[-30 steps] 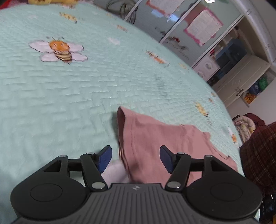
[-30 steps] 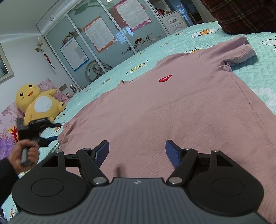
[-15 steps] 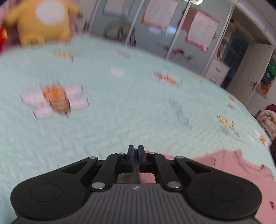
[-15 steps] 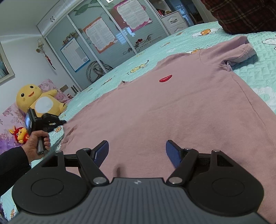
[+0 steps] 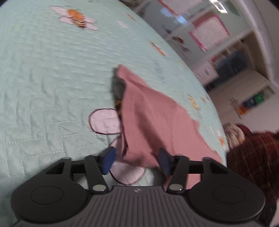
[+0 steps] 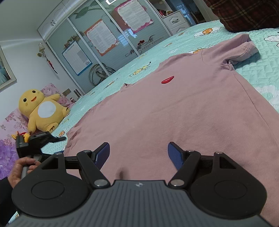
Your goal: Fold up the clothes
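A pink T-shirt (image 6: 174, 108) with a small red patch (image 6: 167, 80) lies flat on the teal bee-print bedspread (image 5: 43, 78). My right gripper (image 6: 139, 154) hovers open over the shirt's lower part, nothing between its pads. My left gripper (image 5: 136, 160) is at the shirt's sleeve (image 5: 148, 118). Its jaws are opening, and the sleeve's hem lies between the blue pads without being pressed. The right wrist view shows the left gripper (image 6: 60, 145) at the shirt's left edge, held by a hand (image 6: 22, 165).
A yellow plush toy (image 6: 41, 111) sits at the head of the bed on floral pillows. Sliding wardrobe doors (image 6: 111, 40) with posters stand behind the bed. A dark red plaid cloth (image 6: 244, 14) lies at the bed's far right edge.
The left gripper was open at the sleeve, then lifted away shut and empty. It is back at the sleeve with its jaws apart. The right gripper has not moved.
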`<state>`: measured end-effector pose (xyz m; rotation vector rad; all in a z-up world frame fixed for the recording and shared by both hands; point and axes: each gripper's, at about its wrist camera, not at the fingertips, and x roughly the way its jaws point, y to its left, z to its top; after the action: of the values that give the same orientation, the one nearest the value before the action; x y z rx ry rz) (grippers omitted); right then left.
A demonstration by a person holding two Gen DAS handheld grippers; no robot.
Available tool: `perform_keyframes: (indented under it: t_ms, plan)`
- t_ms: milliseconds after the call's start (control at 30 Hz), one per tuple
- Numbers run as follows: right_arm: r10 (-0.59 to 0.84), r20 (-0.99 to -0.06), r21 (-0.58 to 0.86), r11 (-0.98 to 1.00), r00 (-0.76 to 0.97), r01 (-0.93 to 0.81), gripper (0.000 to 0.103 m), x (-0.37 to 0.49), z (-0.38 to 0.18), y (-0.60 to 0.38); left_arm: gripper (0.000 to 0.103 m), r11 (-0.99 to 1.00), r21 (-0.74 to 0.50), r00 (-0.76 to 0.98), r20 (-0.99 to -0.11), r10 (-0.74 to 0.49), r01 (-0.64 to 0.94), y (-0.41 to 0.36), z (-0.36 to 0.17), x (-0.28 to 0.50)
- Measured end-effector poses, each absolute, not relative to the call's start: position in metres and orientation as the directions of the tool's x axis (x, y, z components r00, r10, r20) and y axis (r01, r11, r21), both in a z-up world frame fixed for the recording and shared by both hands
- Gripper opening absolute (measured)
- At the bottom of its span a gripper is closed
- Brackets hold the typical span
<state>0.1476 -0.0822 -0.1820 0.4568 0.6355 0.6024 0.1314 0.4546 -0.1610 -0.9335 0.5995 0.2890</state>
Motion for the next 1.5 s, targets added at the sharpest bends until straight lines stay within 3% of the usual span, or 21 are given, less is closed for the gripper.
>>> perform_keyframes:
  t_ms: [33,67,267,400,567,633,667,800,900,1000,1067,1333,1433,1500]
  plan:
    - [0.642,-0.412,0.560,0.738,0.647,-0.376,0.074,0.148,-0.182,-0.082,0.012,0.561,-0.658,0.793,-0.609,-0.004,-0.502,0.456,-0.161,0.135]
    - [0.641,-0.413,0.558,0.740,0.647,-0.376,0.074,0.148,-0.182,-0.082,0.007,0.548,-0.661,0.791,-0.612,0.004,-0.513,0.458,-0.160,0.136]
    - [0.643,-0.410,0.563,0.737,0.647,-0.375,0.074,0.149,-0.183,-0.083,0.006,0.590,-0.659,0.835,-0.548,0.050,-0.468,0.462,-0.123,0.120]
    - [0.644,-0.408,0.566,0.735,0.646,-0.375,0.074,0.150,-0.183,-0.084,0.007,0.568,-0.661,0.799,-0.602,-0.010,-0.490,0.466,-0.151,0.126]
    - [0.644,-0.408,0.566,0.735,0.647,-0.375,0.074,0.151,-0.183,-0.083,0.020,0.564,-0.678,0.819,-0.574,-0.005,-0.472,0.460,-0.169,0.119]
    - [0.646,-0.406,0.570,0.732,0.646,-0.374,0.074,0.151,-0.183,-0.083,0.020,0.595,-0.651,0.813,-0.582,0.006,-0.471,0.458,-0.167,0.121]
    - [0.648,-0.405,0.573,0.730,0.645,-0.373,0.074,0.151,-0.183,-0.083,0.009,0.619,-0.623,0.803,-0.596,0.020,-0.478,0.458,-0.164,0.123]
    - [0.650,-0.402,0.577,0.727,0.645,-0.373,0.074,0.152,-0.184,-0.084,0.007,0.643,-0.571,0.784,-0.616,0.075,-0.510,0.463,-0.158,0.114]
    - [0.653,-0.397,0.584,0.722,0.644,-0.372,0.074,0.153,-0.184,-0.086,0.007,0.625,-0.604,0.791,-0.611,0.034,-0.494,0.464,-0.160,0.091]
    - [0.658,-0.392,0.592,0.715,0.643,-0.371,0.074,0.153,-0.185,-0.087,0.018,0.662,-0.581,0.788,-0.615,0.024,-0.473,0.447,-0.153,0.059]
    - [0.659,-0.390,0.595,0.713,0.643,-0.371,0.074,0.153,-0.186,-0.088,0.043,0.680,-0.578,0.796,-0.605,0.014,-0.451,0.432,-0.150,0.032]
    - [0.657,-0.392,0.591,0.716,0.644,-0.371,0.074,0.154,-0.186,-0.088,0.045,0.860,-0.391,0.819,-0.572,0.053,-0.328,0.338,-0.117,-0.019]
    - [0.656,-0.395,0.590,0.718,0.643,-0.370,0.074,0.155,-0.185,-0.088,0.050,0.927,-0.285,0.817,-0.576,0.038,-0.244,0.295,-0.110,-0.001]
    - [0.655,-0.398,0.590,0.719,0.642,-0.368,0.074,0.155,-0.185,-0.087,0.058,0.962,-0.205,0.822,-0.568,0.032,-0.179,0.265,-0.111,0.018]
